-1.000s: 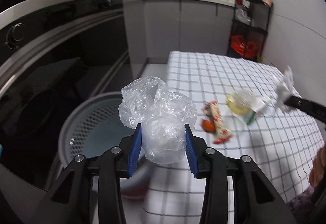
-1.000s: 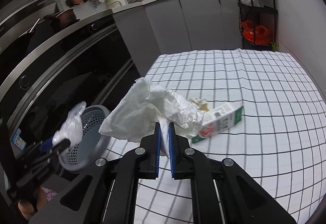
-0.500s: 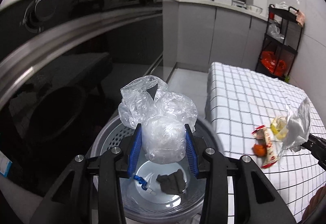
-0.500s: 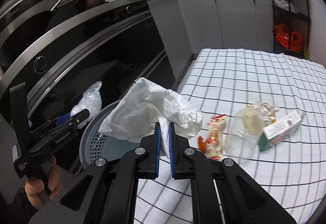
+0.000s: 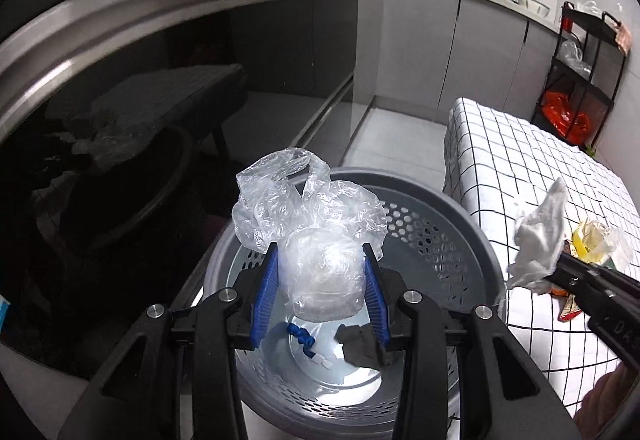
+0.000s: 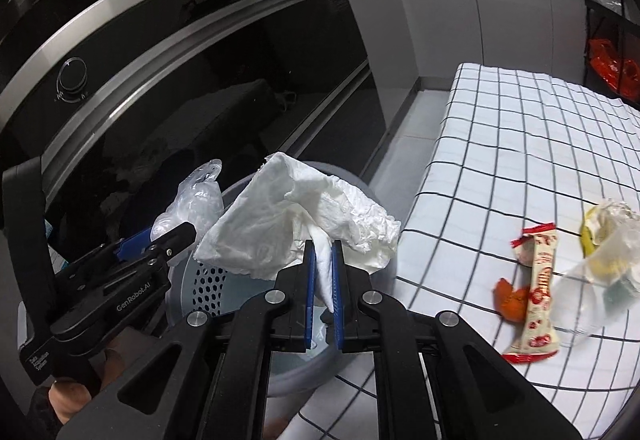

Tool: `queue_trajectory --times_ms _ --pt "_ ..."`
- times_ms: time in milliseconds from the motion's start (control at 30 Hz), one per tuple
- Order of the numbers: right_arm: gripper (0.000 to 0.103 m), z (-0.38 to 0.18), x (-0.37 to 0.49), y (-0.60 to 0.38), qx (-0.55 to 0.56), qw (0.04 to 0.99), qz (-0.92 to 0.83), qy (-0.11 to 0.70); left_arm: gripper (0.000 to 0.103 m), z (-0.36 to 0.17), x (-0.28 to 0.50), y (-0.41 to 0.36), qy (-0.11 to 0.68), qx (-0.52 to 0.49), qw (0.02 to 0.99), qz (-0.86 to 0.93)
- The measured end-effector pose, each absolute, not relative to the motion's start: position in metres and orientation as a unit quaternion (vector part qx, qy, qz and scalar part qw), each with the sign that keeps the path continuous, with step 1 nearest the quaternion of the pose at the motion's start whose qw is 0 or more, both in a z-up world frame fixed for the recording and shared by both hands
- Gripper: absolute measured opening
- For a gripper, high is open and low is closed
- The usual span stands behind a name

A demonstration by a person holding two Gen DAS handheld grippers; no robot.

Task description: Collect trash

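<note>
My left gripper (image 5: 322,272) is shut on a crumpled clear plastic bag (image 5: 316,240) and holds it above the grey perforated trash basket (image 5: 448,240). The basket holds a dark scrap (image 5: 360,344) and a blue piece (image 5: 300,334). My right gripper (image 6: 323,280) is shut on a crumpled white tissue (image 6: 296,228) and holds it over the basket's rim (image 6: 208,276), beside the table edge. It also shows in the left wrist view (image 5: 540,248). The left gripper and its bag (image 6: 192,203) show at the left of the right wrist view.
On the checked tablecloth (image 6: 520,143) lie a red-and-white snack wrapper (image 6: 536,288), an orange scrap (image 6: 510,300) and a clear plastic cup with yellow contents (image 6: 600,252). A dark oven front (image 5: 140,99) stands behind the basket. A black shelf rack (image 5: 576,71) stands at the far right.
Both grippers have swung left from the table towards the basket. The left gripper now holds its bag over the basket's inside; the tissue has come over the basket's rim.
</note>
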State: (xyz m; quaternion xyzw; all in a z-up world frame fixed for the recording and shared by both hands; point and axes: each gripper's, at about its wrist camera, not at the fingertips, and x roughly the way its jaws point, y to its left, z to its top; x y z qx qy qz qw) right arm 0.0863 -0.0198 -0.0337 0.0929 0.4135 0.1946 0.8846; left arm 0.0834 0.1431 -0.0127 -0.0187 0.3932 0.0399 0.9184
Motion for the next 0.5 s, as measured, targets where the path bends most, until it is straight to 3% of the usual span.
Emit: queue_trajectory --times_ms 500 --pt "0.008 -0.051 0.116 0.006 0.071 0.873 0.19 0.443 0.04 -0.028 0.092 0.155 0.42 -0.025 0.906 0.045"
